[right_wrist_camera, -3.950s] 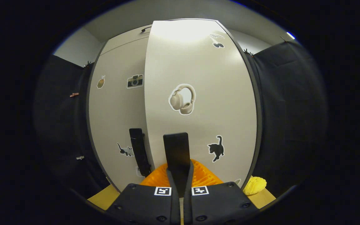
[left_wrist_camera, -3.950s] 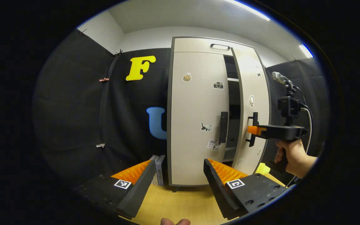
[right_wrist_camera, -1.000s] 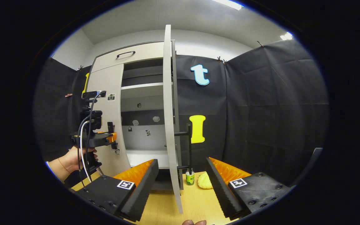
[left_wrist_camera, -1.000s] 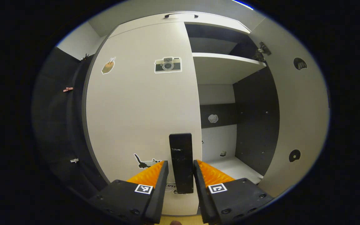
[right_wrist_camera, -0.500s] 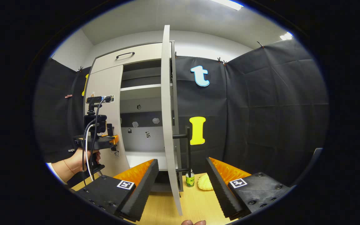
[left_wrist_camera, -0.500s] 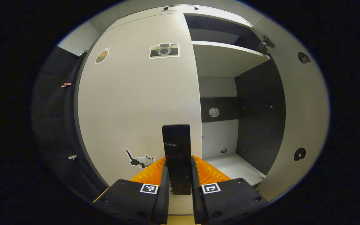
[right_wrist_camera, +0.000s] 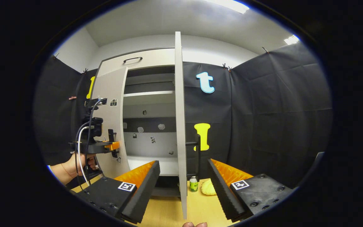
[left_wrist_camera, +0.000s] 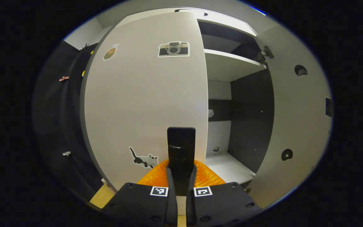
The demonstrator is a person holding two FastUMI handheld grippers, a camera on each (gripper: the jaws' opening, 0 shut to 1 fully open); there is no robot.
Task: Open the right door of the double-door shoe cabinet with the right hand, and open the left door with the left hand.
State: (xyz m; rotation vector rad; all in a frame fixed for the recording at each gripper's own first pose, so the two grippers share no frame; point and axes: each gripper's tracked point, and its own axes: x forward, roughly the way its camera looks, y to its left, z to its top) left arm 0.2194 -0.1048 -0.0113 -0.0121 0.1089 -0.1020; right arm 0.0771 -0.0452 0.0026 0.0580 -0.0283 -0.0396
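In the left gripper view my left gripper is shut on the black handle of the cream left door, which carries camera and cat stickers. Right of that door the cabinet stands open, with a shelf and a dark inner wall. The right door stands swung out, edge-on in the right gripper view, its black handle on the far side. My right gripper is open and back from that door, holding nothing. The left gripper and the hand holding it sit at the left door's handle.
The cabinet stands on a wooden table. A small green bottle and a yellow object rest on the table just right of the open right door. Black cloth walls close in the booth on both sides.
The left gripper's fingers closed from open around the left door's handle to pressing on it. The right gripper stays open and has drifted slightly; the right door remains swung out.
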